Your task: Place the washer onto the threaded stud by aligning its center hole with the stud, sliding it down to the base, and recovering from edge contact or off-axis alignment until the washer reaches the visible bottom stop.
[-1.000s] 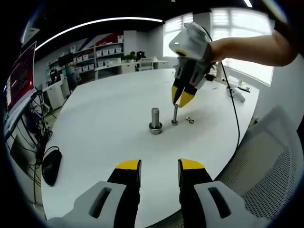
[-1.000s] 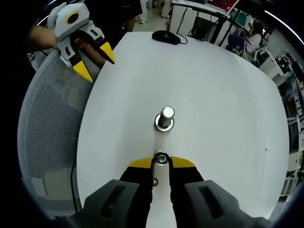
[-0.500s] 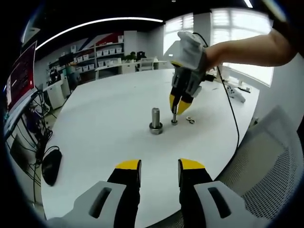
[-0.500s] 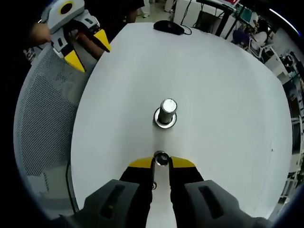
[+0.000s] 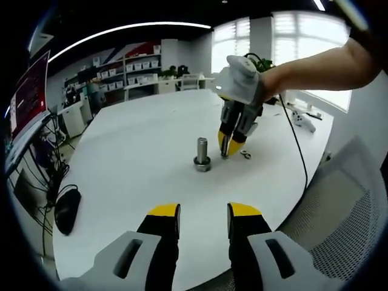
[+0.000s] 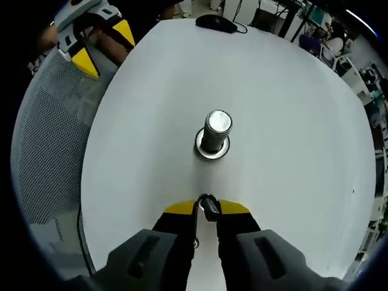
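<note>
Apparently mid-placement: right gripper [image 6: 206,209] jaws narrow, pinching a small shiny ring, likely the washer [image 6: 208,202], low centre of the right gripper view, at the thin threaded stud [image 5: 224,150]; cannot tell if the hole is on. Next move calls for centring the hole, then sliding down to the base. Left gripper [image 5: 203,210] jaws wide, empty. Beyond: thick smooth steel bolt [image 6: 216,128] upright, smooth white table [image 6: 291,121], another small ring [image 5: 245,154]

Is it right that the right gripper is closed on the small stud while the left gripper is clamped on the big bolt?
Not quite. The right gripper is closed on the small stud, but the left gripper is open and holds nothing; the big bolt stands free on the table, as the left gripper view shows.
</note>
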